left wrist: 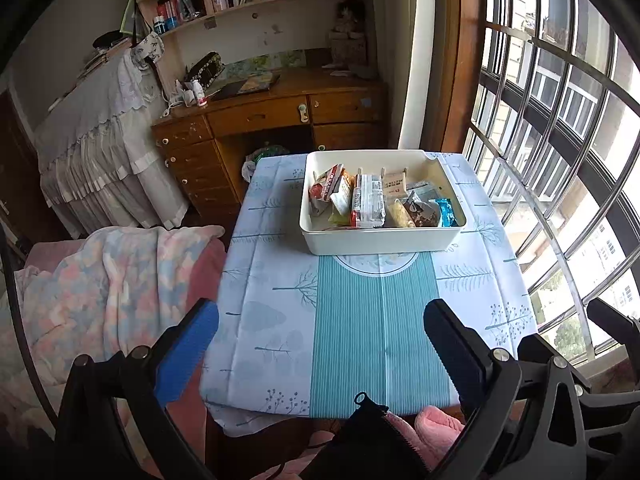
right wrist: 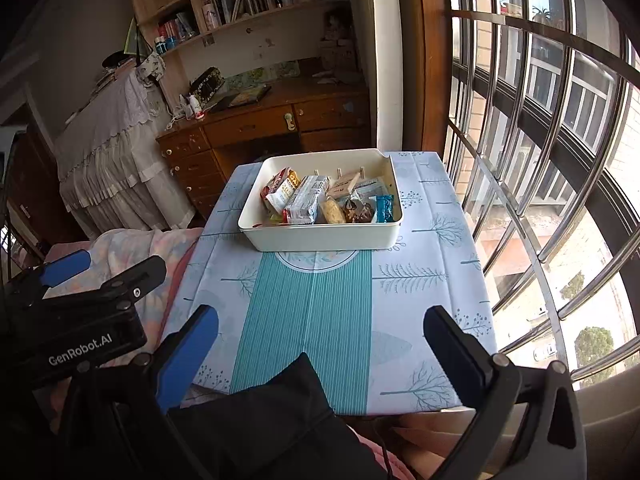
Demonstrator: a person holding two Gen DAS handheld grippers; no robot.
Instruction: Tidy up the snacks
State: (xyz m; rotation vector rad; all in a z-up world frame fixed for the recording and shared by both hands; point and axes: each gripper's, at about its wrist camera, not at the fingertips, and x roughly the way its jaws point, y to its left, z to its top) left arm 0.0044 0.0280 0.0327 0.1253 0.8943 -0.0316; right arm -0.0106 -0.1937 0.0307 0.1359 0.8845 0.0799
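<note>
A white bin (left wrist: 376, 240) stands at the far end of the small table and holds several snack packets (left wrist: 366, 202): red and white ones on the left, a blue one (left wrist: 447, 212) at the right. The bin also shows in the right wrist view (right wrist: 320, 240), with the snack packets (right wrist: 308, 202) inside it. My left gripper (left wrist: 320, 328) is open and empty above the table's near end. My right gripper (right wrist: 320, 328) is open and empty, also above the near end. The left gripper's body (right wrist: 80, 312) shows at the left of the right wrist view.
The table wears a tree-print cloth with a teal striped centre (left wrist: 372, 328). A bed with a pastel blanket (left wrist: 100, 292) lies to the left. A wooden desk (left wrist: 272, 120) and bookshelves stand behind. A barred window (left wrist: 560, 140) runs along the right.
</note>
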